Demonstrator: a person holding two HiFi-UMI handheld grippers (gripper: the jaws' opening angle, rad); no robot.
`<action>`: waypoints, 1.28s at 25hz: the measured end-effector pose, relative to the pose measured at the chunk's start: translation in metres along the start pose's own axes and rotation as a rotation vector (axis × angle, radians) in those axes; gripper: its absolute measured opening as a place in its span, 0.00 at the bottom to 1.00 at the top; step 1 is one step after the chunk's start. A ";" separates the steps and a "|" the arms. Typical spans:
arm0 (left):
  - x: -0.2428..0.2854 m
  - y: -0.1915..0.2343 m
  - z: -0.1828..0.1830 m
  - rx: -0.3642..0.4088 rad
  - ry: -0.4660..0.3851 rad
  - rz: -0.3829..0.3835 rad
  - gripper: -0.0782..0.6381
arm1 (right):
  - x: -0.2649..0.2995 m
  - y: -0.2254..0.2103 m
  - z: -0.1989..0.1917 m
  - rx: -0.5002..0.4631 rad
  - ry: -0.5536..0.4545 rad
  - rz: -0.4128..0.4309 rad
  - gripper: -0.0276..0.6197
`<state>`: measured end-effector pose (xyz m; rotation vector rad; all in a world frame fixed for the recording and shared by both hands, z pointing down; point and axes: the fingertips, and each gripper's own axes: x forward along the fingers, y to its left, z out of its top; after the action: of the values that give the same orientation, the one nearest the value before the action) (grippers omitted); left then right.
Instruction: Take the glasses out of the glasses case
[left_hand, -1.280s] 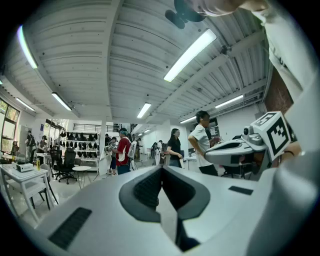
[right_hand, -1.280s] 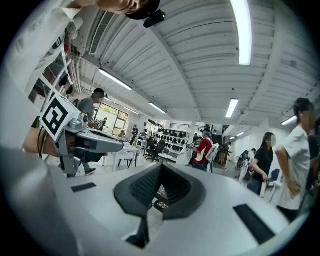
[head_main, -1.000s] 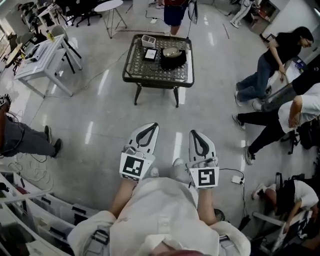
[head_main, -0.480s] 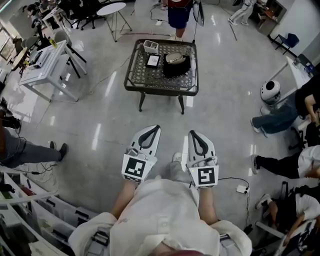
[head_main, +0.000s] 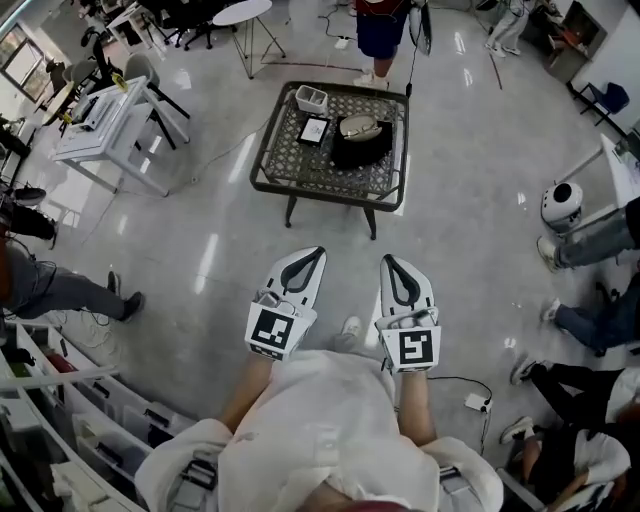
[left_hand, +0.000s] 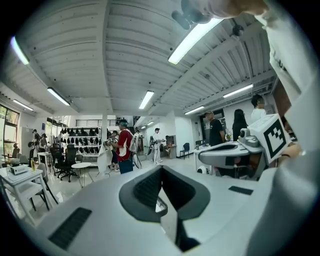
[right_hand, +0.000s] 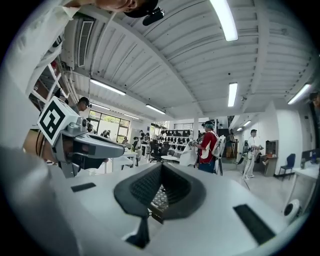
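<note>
A low black mesh table (head_main: 290, 160) stands ahead on the grey floor. On it sit a dark rounded case-like object with a pale top (head_main: 358, 135), a small white box (head_main: 311, 98) and a black-and-white card (head_main: 313, 130); the glasses cannot be made out. My left gripper (head_main: 307, 254) and right gripper (head_main: 389, 261) are held side by side at waist height, pointing at the table and well short of it. Both are shut with nothing in them. In the right gripper view, the mesh top (right_hand: 159, 198) shows through the gap behind the right gripper (right_hand: 161, 165).
A person in a red top (head_main: 385, 20) stands just behind the table. A white desk (head_main: 105, 125) and a round table (head_main: 245, 12) are at the left, shelving (head_main: 70, 420) at the lower left. A white round robot (head_main: 562, 203), seated people and a power strip (head_main: 478, 402) are at the right.
The table has drawn nearer and slid down the head view as I walk toward it. Both grippers keep the same pose and stay shut. The people at the right have shifted out.
</note>
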<state>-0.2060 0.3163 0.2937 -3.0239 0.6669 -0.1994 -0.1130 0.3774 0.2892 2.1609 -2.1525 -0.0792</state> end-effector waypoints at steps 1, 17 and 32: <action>0.010 0.001 0.002 0.000 0.002 0.007 0.13 | 0.005 -0.007 0.000 0.000 0.002 0.011 0.05; 0.098 0.020 0.005 -0.020 0.017 0.070 0.13 | 0.067 -0.080 -0.011 -0.023 0.023 0.082 0.05; 0.205 0.118 -0.008 -0.052 -0.031 -0.028 0.13 | 0.191 -0.117 -0.029 -0.035 0.076 -0.022 0.05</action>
<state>-0.0717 0.1233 0.3182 -3.0809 0.6371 -0.1375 0.0075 0.1876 0.3117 2.1333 -2.0712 -0.0353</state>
